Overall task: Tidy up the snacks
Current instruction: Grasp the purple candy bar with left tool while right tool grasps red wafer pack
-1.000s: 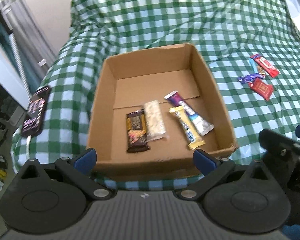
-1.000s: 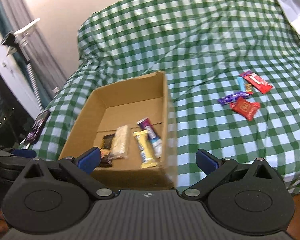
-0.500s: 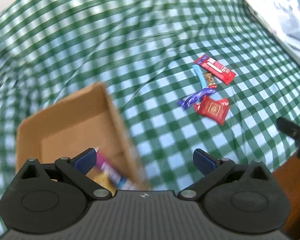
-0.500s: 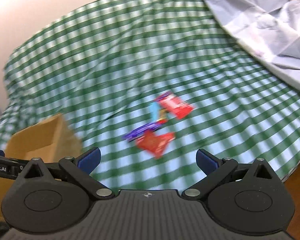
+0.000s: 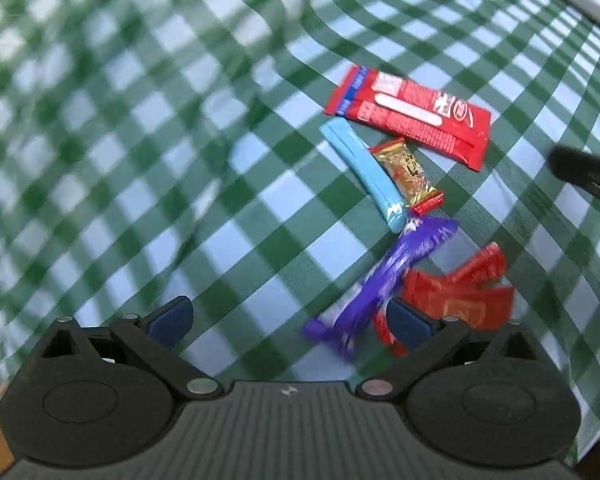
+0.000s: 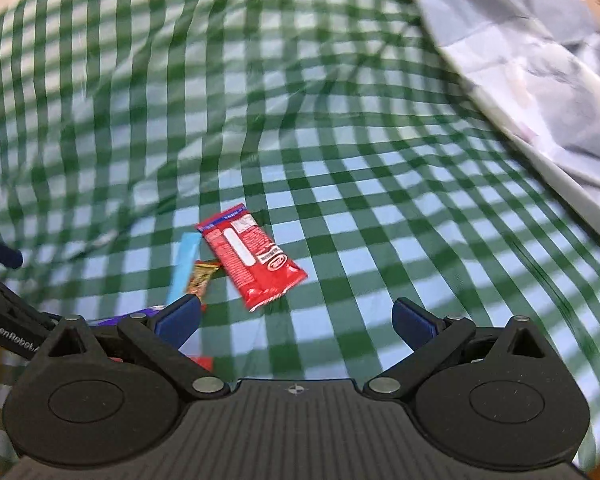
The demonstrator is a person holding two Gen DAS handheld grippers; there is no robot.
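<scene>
My left gripper (image 5: 288, 318) hangs low over the green checked cloth (image 5: 140, 120), and its two blue fingers stand wide apart with nothing between them. Just ahead of it and a little to the right lies a small group of snacks. The big red bar (image 5: 410, 116) is the farthest one and it lies flat. Beside it, nearer to me, are the thin light blue stick (image 5: 364, 172) and the small gold candy (image 5: 406, 176), side by side and touching each other. The purple bar (image 5: 380, 280) lies nearest, its far end touching the end of the blue stick, and its near end reaches close to my right finger (image 5: 410, 322). The small red packet (image 5: 464, 296) lies just beside the purple bar, partly hidden behind that finger. My right gripper (image 6: 296, 320) is also wide open and holds nothing. From its camera the big red bar (image 6: 252, 256) lies ahead, left of the middle, with the blue stick (image 6: 184, 268) and the gold candy (image 6: 200, 278) to its left. A pale grey sheet (image 6: 540, 60) covers the far right corner.
</scene>
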